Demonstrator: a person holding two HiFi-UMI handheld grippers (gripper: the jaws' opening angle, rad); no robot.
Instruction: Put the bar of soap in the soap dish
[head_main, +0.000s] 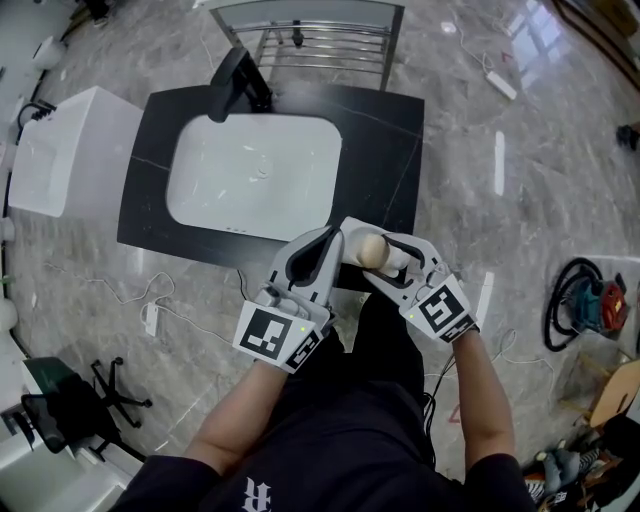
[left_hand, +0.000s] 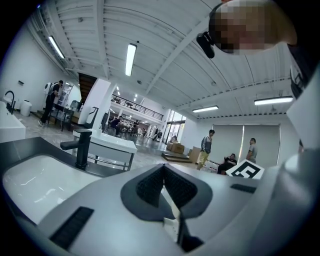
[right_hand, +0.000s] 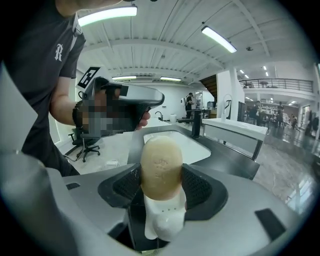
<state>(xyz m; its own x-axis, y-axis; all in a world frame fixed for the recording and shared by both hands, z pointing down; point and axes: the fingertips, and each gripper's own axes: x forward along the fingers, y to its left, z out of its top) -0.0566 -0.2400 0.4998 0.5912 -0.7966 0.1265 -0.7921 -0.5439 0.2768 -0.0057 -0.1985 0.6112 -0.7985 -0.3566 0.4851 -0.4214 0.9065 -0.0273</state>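
Note:
A beige oval bar of soap (head_main: 372, 250) stands on end between the fingers of my right gripper (head_main: 368, 250), which is shut on it just in front of my body. In the right gripper view the soap (right_hand: 161, 167) fills the gap between the dark pads (right_hand: 197, 187). A white piece with small holes shows under it, and I cannot tell what it is. My left gripper (head_main: 328, 240) is right beside the soap, shut and holding nothing, its pads (left_hand: 150, 185) pressed together. I see no soap dish that I can make out.
A black counter (head_main: 390, 130) with a white basin (head_main: 255, 175) and a black faucet (head_main: 232, 82) lies just ahead. A white cabinet with another basin (head_main: 70, 150) stands to the left and a metal rack (head_main: 320, 40) behind. An office chair (head_main: 100, 395) and cables lie on the marble floor.

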